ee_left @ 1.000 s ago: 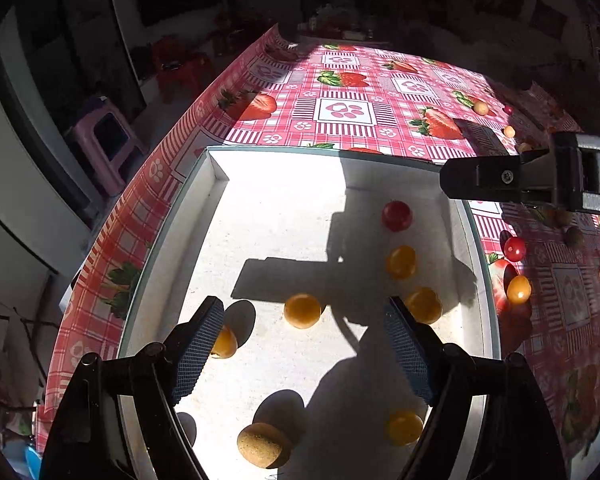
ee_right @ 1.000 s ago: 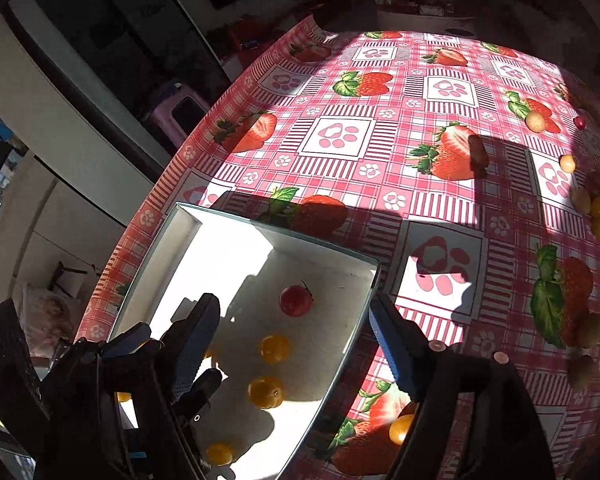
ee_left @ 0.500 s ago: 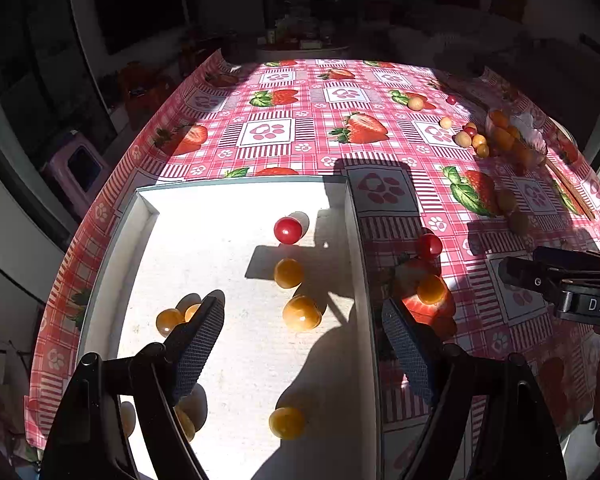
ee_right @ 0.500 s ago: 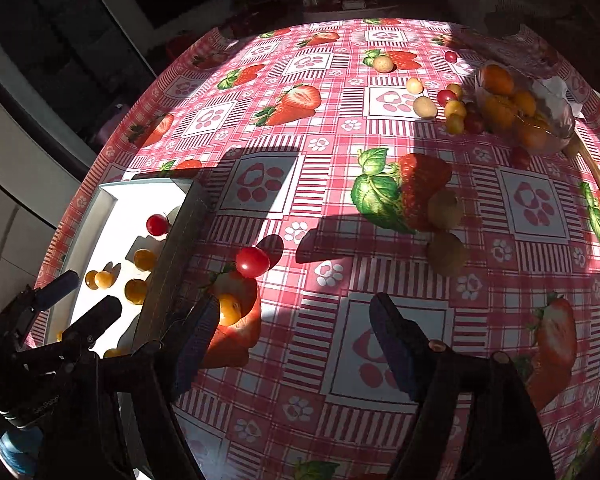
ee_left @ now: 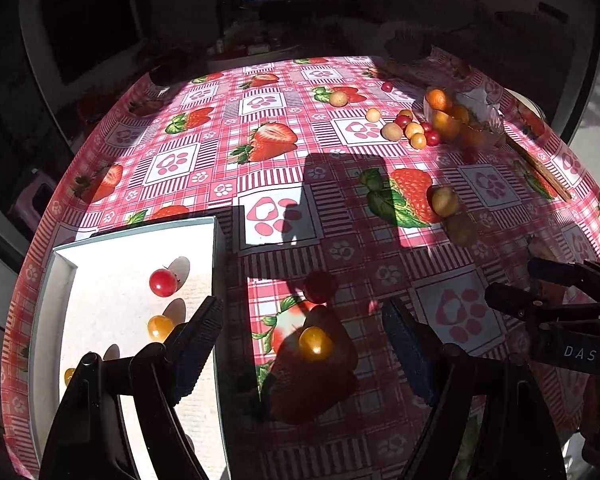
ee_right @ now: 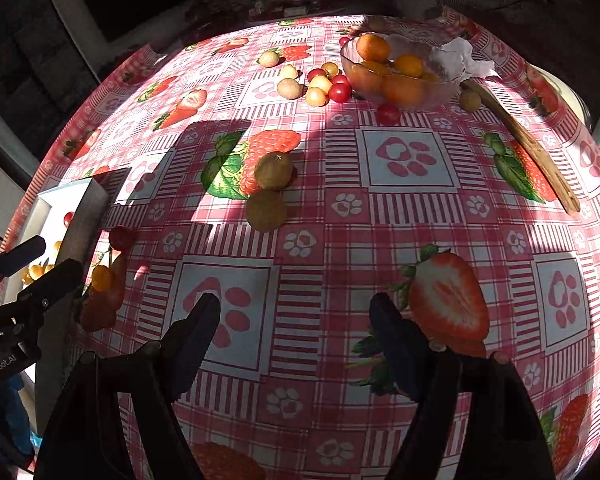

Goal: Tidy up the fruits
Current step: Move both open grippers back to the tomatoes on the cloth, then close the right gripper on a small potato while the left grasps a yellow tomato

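Left view only: white tray [ee_left: 60,320] interior at 8 o'clock, holding red tomato [ee_left: 163,283] and yellow tomato [ee_left: 159,328], with more yellow fruit partly hidden behind the near finger. Loose on the cloth [ee_left: 380,264] just right of the tray wall: dark red tomato [ee_left: 320,287] in shadow and yellow one [ee_left: 315,343], the latter between the open jaws of the left gripper [ee_left: 302,342], untouched. Right gripper [ee_left: 540,292] seen side-on at 3 o'clock, fingers parted, nothing between.

Right view only: glass bowl [ee_right: 352,62] of oranges at 12 o'clock, shown full and from above, crumpled white paper [ee_right: 460,60] at its right rim, wooden stick [ee_right: 532,148] running toward 2 o'clock. Cluster of pale, yellow and red small fruit [ee_right: 320,86] just left of the bowl; lone red tomato [ee_right: 388,113] just below it. Two kiwis [ee_right: 273,171] touching, at 11 o'clock of centre. Tray reduced to a sliver at 9 o'clock.

Pose: both tools pitched steeply down at the table. Right gripper [ee_right: 296,330] jaws wide apart over bare cloth, holding nothing. Left gripper in the right view low at 9 o'clock, beside the tray wall.
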A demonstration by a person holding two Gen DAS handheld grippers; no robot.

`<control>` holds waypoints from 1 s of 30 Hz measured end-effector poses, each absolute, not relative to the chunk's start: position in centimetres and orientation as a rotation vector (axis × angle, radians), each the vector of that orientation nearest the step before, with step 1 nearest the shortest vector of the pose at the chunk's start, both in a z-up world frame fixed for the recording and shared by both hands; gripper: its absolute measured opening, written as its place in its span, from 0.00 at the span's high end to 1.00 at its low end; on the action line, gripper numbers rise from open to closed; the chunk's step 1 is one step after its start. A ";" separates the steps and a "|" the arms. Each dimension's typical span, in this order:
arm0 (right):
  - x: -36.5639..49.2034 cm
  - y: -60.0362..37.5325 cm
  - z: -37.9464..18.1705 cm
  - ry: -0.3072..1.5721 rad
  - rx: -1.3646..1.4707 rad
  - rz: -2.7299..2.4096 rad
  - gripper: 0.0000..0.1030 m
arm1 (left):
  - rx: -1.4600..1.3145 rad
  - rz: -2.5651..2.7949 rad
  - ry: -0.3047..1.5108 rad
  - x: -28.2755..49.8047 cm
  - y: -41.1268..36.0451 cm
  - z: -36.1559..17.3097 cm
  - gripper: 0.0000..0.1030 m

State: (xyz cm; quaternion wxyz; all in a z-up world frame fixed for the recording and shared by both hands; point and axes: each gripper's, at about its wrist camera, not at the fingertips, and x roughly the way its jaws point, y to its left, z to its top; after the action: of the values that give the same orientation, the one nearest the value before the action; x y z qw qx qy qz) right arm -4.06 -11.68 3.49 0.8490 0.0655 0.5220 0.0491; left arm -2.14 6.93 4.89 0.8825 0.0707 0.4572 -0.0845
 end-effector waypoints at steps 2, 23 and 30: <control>-3.9 -11.8 3.4 1.096 0.136 0.106 0.22 | 0.155 -0.178 0.960 -1.5 6.3 4.4 0.20; 0.2 -9.4 2.8 1.044 0.035 0.134 0.31 | 0.124 -0.168 1.037 1.2 6.0 1.2 0.21; 0.9 -8.6 2.9 1.030 0.014 0.146 0.68 | 0.101 -0.180 1.011 0.9 5.8 1.4 0.44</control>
State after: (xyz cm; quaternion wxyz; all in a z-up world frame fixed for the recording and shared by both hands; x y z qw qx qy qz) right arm 0.92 -8.60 2.86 0.8676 0.0067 0.4923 0.0697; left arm 0.89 5.79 1.39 0.8697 0.0481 0.4836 -0.0860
